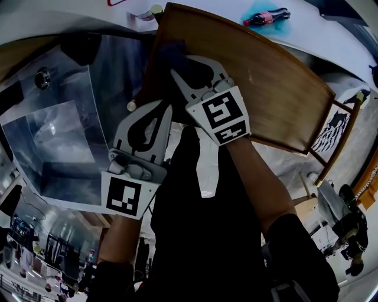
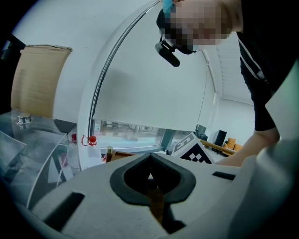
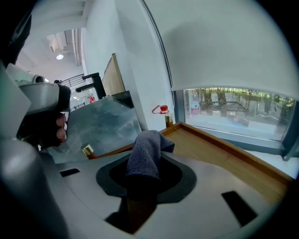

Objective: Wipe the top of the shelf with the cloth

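The cloth (image 3: 147, 144), a dark grey-blue bunch, is pinched between the 2 jaws of the right gripper (image 3: 144, 163). The jaws are closed onto its lower part, and its free end stands up and folds over toward 1 o'clock in the right gripper view. In the head view the cloth (image 1: 171, 52) shows at 11 o'clock from that gripper's marker cube, over the near-left corner of the shelf top (image 1: 260, 76). Whether it presses on the wood cannot be told.

The shelf top (image 3: 212, 151) is a wooden board with a raised rim, running from the jaws toward 3 o'clock in the right gripper view. A brass-coloured knob (image 3: 87, 150) caps the corner at 9 o'clock from the cloth, and a second knob (image 3: 168, 120) stands at the far corner, with a red-capped bottle (image 3: 163, 110) just behind it.

The left gripper (image 1: 156, 110) hangs at 7 o'clock from the right gripper (image 1: 180, 66), beside the shelf's edge. Its jaws meet at the tips and grip nothing, as its own view (image 2: 150, 156) shows.

A clear plastic sheet (image 1: 59, 135) lies at 9 o'clock in the head view. A cola bottle (image 1: 267, 16) lies on its side at 1 o'clock, beyond the shelf.
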